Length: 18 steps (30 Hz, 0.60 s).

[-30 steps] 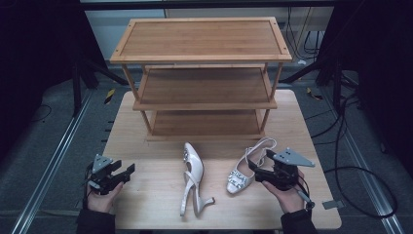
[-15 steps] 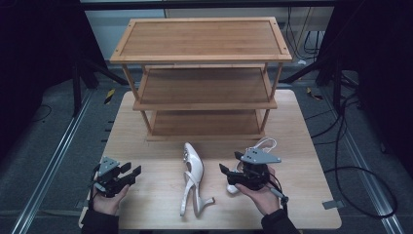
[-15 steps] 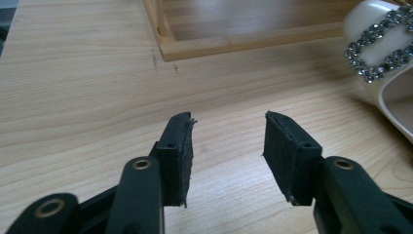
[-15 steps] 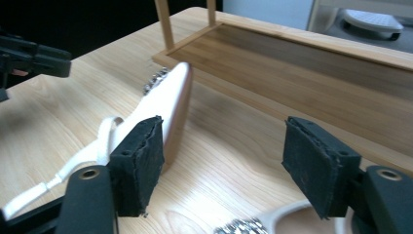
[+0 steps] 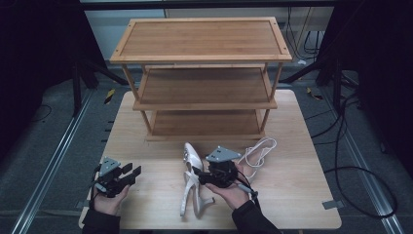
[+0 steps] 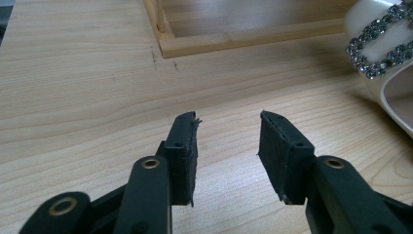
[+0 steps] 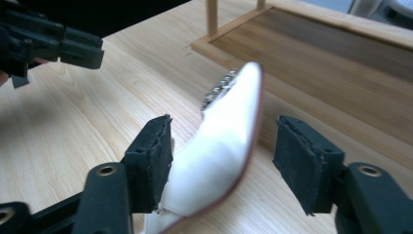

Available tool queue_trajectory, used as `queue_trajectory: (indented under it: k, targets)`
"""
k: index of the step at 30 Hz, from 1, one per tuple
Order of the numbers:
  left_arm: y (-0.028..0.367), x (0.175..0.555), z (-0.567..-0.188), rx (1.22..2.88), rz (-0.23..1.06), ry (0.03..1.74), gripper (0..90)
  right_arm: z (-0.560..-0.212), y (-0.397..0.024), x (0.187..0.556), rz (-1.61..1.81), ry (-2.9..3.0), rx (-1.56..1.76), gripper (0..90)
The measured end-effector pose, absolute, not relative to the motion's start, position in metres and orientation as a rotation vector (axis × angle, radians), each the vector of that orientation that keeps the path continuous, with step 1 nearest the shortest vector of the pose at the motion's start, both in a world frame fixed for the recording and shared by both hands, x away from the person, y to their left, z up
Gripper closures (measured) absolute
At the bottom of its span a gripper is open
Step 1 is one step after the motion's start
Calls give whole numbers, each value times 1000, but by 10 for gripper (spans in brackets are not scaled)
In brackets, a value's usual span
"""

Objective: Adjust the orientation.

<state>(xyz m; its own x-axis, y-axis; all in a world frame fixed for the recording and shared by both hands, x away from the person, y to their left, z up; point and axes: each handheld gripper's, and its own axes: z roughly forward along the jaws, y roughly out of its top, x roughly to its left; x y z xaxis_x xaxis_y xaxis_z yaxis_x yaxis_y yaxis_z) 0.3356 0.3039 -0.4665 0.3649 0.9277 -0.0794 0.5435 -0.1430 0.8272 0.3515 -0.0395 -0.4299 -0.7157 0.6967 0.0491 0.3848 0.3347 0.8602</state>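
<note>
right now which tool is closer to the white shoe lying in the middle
Right. The right tool has the white shoe between its jaws, which have just been closing; the left tool sits apart, off to the shoe's left.

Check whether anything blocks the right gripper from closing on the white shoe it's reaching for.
Nothing visible does. The shoe already lies between the right gripper's jaws, which have just been closing: the near pad is at its side, the other still apart. The second shoe lies behind, toward the rack.
</note>
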Motion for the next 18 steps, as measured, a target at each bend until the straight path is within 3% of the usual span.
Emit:
queue_trajectory:
  k: [8, 18]
  targets:
    - [304, 336, -467, 1814, 590, 1284, 559, -441, -21, 360, 1277, 2285, 945, 526]
    - [304, 336, -467, 1811, 592, 1282, 553, -446, -20, 362, 1209, 2267, 941, 576]
